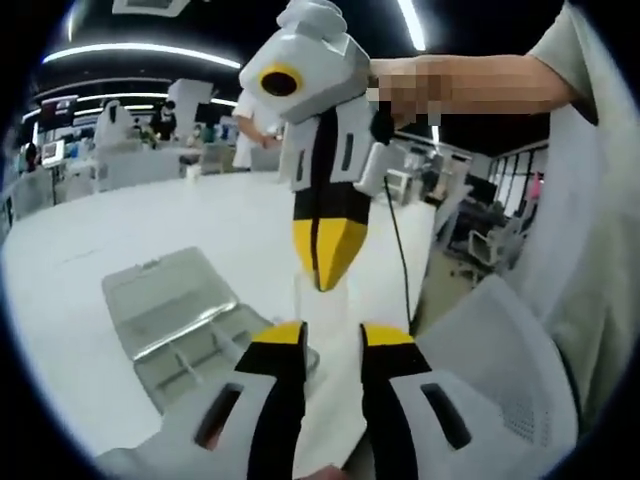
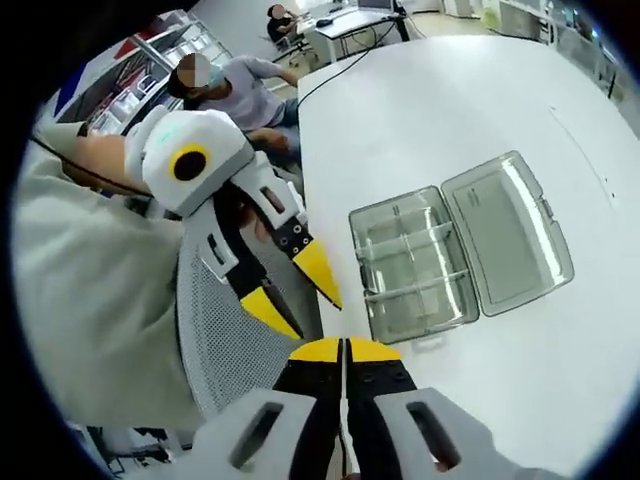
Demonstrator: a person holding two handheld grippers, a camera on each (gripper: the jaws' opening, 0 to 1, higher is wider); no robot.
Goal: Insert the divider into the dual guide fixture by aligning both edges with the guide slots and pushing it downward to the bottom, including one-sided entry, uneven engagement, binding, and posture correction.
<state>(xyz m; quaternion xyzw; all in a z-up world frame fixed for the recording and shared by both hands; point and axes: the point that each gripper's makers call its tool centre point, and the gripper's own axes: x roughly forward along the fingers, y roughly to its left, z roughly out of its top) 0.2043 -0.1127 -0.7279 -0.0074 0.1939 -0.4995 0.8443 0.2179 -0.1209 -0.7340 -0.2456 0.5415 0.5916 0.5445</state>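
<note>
A clear plastic box (image 1: 175,320) lies open on the white table, its lid (image 2: 510,235) flat beside the slotted tray (image 2: 415,265). My right gripper (image 2: 343,350) is shut on a thin white divider (image 1: 322,390), seen edge-on as a line between its jaws in the right gripper view. In the left gripper view the right gripper (image 1: 325,262) comes down from above, and the divider hangs from its tips, right of the box. My left gripper (image 1: 332,335) is open, one jaw on each side of the divider's lower part. It also appears, open, in the right gripper view (image 2: 293,290), left of the tray.
A grey mesh chair back (image 2: 225,340) stands at the table edge under both grippers. A black cable (image 1: 400,260) trails over the white table (image 2: 480,110). A person sits at the table's far end (image 2: 235,90). Office desks fill the background.
</note>
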